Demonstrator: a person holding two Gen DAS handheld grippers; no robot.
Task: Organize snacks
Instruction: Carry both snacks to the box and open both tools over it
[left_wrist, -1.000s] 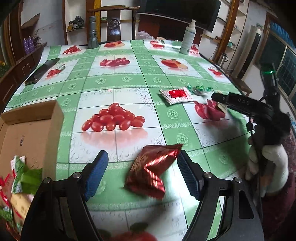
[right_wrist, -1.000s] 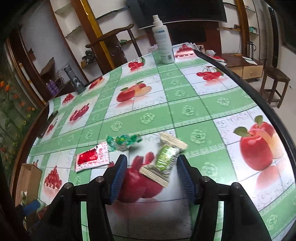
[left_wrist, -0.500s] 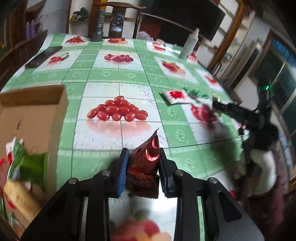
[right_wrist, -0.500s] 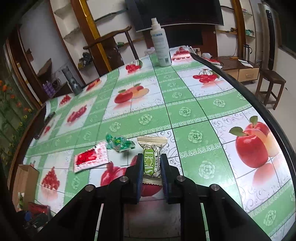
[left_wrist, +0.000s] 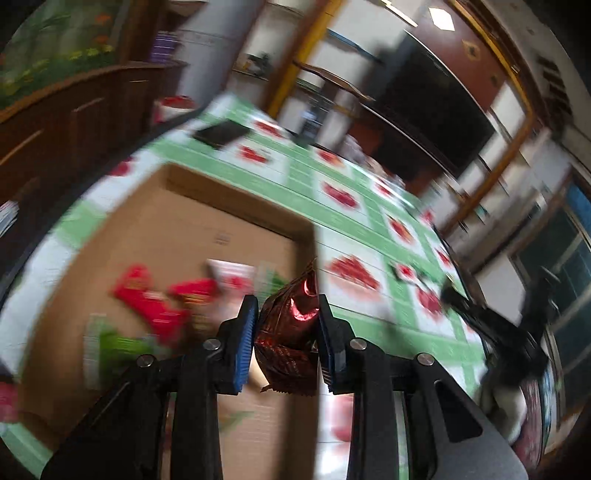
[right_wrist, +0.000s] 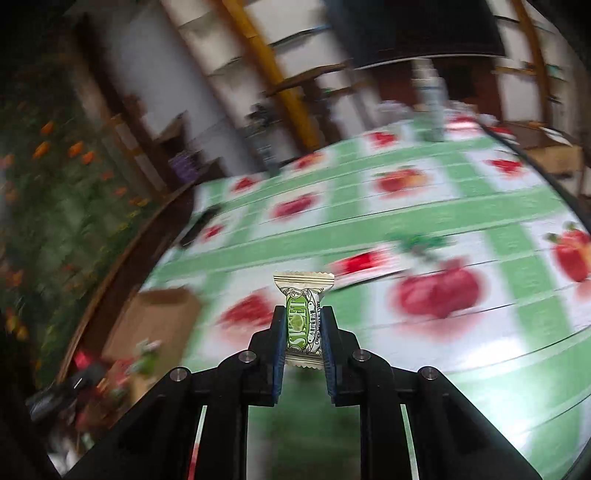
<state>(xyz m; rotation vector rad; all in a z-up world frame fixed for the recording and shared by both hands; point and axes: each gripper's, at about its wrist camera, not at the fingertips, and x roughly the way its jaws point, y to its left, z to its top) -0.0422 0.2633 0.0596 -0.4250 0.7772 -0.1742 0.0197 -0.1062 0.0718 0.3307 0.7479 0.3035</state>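
Observation:
My left gripper (left_wrist: 287, 310) is shut on a dark red foil snack bag (left_wrist: 290, 339) and holds it in the air over the right edge of an open cardboard box (left_wrist: 229, 236). Several red and green snack packets (left_wrist: 155, 306) lie in the box. My right gripper (right_wrist: 303, 314) is shut on a small green and cream candy packet (right_wrist: 301, 314), lifted above the table. The box also shows in the right wrist view (right_wrist: 159, 317) at the lower left. A red and white packet (right_wrist: 365, 266) and a green wrapper (right_wrist: 421, 242) lie on the table beyond it.
The table (right_wrist: 443, 221) has a green and white fruit-print cloth. A spray bottle (right_wrist: 430, 99) stands at its far end. A dark flat object (left_wrist: 221, 133) lies beyond the box. The other gripper and gloved hand (left_wrist: 509, 339) show at right. Both views are motion-blurred.
Both grippers closed on their packets and lifted them. The left one swung left over the box with the red bag. The right one swung left with the green candy.

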